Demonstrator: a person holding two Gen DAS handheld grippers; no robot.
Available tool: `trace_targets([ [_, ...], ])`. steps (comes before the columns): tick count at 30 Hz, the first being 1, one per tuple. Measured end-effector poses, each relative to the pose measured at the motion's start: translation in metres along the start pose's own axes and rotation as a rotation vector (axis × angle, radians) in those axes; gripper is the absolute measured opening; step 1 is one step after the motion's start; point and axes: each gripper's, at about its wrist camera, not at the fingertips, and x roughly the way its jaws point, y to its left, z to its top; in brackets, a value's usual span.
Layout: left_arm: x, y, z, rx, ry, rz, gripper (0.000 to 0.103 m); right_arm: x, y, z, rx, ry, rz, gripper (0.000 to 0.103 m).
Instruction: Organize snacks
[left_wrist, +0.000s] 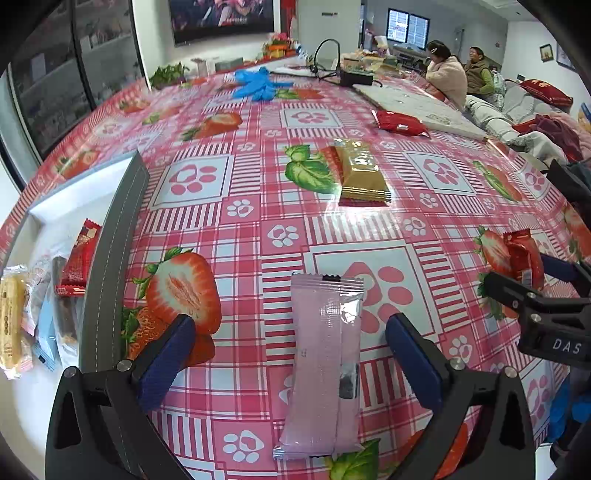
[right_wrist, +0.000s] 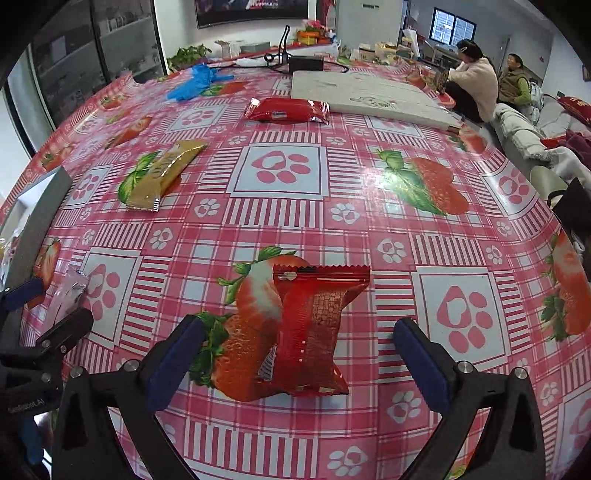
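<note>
Two claws are spread and empty, my left claw (left_wrist: 290, 354) around the pink packet (left_wrist: 323, 363) and my right claw (right_wrist: 299, 356) around the red packet (right_wrist: 314, 328), both flat on the desk (left_wrist: 332, 229); next I judge each must close, then carry to the box (left_wrist: 122, 236).

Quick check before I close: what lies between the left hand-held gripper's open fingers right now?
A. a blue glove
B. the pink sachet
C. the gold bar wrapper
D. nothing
B: the pink sachet lies flat on the tablecloth, between the spread fingers of the left hand-held gripper.
</note>
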Motion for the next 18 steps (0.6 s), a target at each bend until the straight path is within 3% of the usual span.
trace_targets([
  [4, -0.0001, 0.0006, -0.0004, -0.008, -0.01, -0.003, 0.103, -0.0016, -0.0003, -0.0068, -0.008, -0.056, 0.006, 0.103],
  [18, 0.0004, 0.0011, -0.0007, -0.01, -0.014, -0.003, 0.103, -0.0034, 0.0007, -0.0067, -0.007, -0.064, 0.003, 0.103],
])
